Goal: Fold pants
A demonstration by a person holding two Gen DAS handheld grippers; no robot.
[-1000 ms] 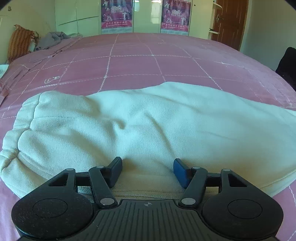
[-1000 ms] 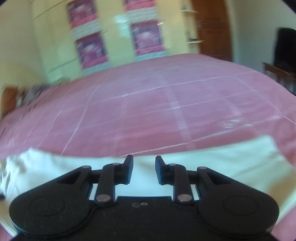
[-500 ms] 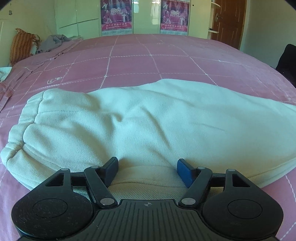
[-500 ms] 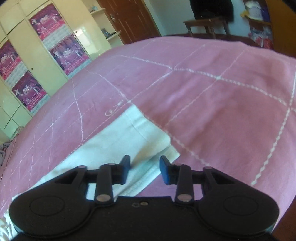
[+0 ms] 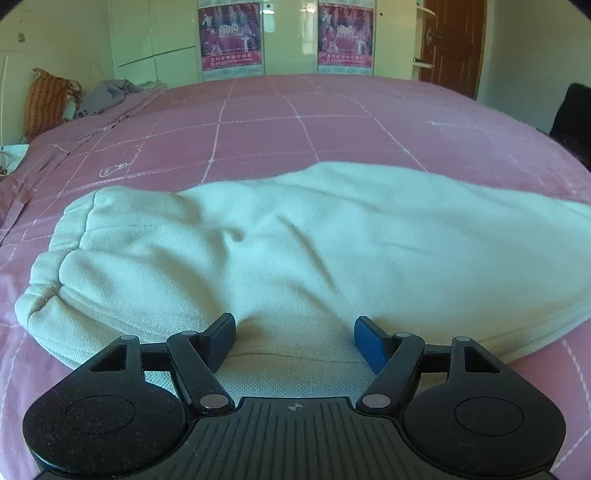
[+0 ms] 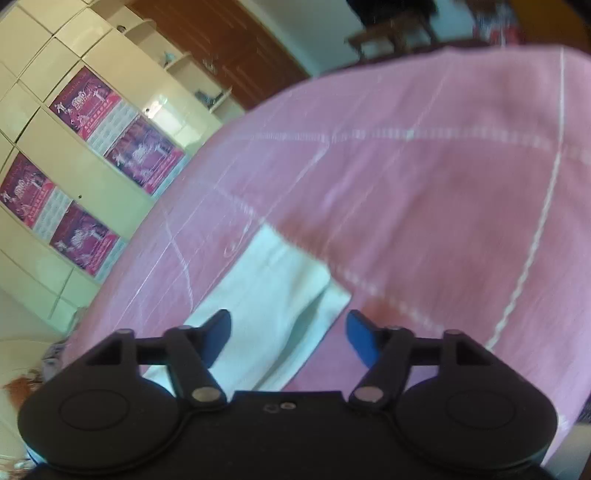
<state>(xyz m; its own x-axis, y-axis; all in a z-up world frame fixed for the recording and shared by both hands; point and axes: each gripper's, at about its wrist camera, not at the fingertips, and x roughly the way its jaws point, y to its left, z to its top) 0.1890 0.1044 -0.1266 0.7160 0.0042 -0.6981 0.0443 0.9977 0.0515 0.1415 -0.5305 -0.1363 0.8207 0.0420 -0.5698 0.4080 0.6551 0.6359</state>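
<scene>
Cream pants flat across the pink bedspread.
Left gripper spread wide over the near edge; right gripper released above the leg ends, gripping nothing.

Two purple posters hang on the wardrobe doors, each with a line of print along its foot. The print is too small to read. The same goes for the blurred posters in the right wrist view.

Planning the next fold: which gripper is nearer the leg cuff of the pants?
Right. The right gripper hovers open just short of the cuff. The left gripper sits open at the near edge of the pants, close to the waistband.
</scene>
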